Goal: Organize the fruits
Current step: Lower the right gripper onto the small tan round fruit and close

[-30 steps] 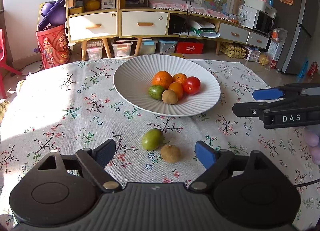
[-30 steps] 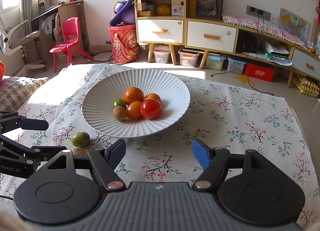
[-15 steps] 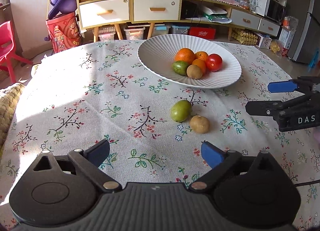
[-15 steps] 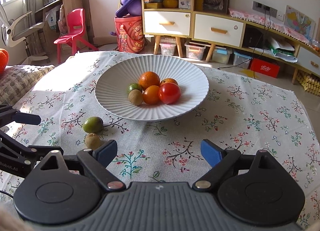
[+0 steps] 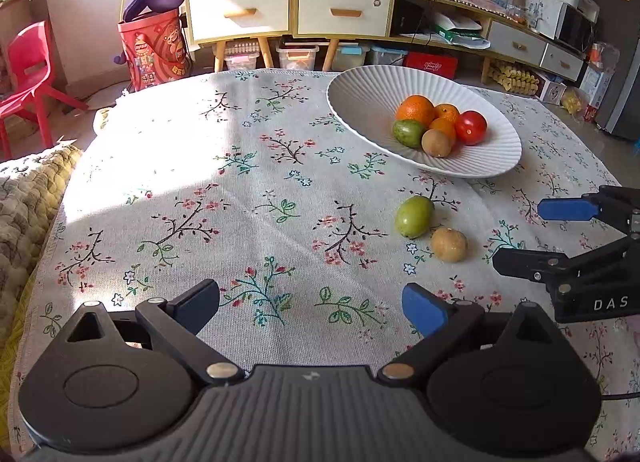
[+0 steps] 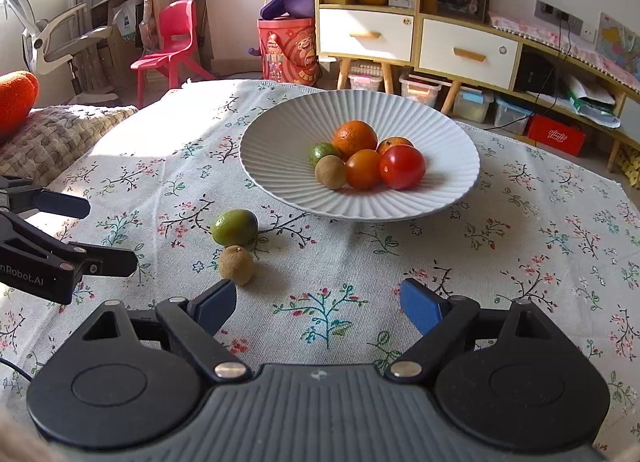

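Two fruits are not yet in the bowl: a green fruit [image 6: 234, 227] and a smaller brown fruit [image 6: 236, 265], lying on the floral tablecloth [image 6: 500, 262] just in front of the white ribbed bowl's [image 6: 280, 133] near rim. They sit close together — whether they actually touch is hard to say from either view. The green one is slightly oblong, its long axis running roughly across the right wrist view; the brown one is nearly round, so approach angle should matter little for it. Inside the bowl are six fruits bunched together: three oranges, a red tomato, a green fruit and a brown one.

The brown fruit is the nearer target for the right gripper [image 6: 318, 304]. It lies just ahead of that gripper's left fingertip and off to the left of the gap, so a short shift leftward and forward would probably centre it. The right gripper's jaws stand wide apart and hold nothing.

The left gripper [image 5: 314, 308] is likewise spread wide and empty, hovering over bare cloth. From it, both loose fruits lie ahead and to the right — clearly farther off than from the right gripper, whose fingers [image 5: 564, 209] reach in from the right edge of the left wrist view beside the brown fruit [image 5: 449, 244].
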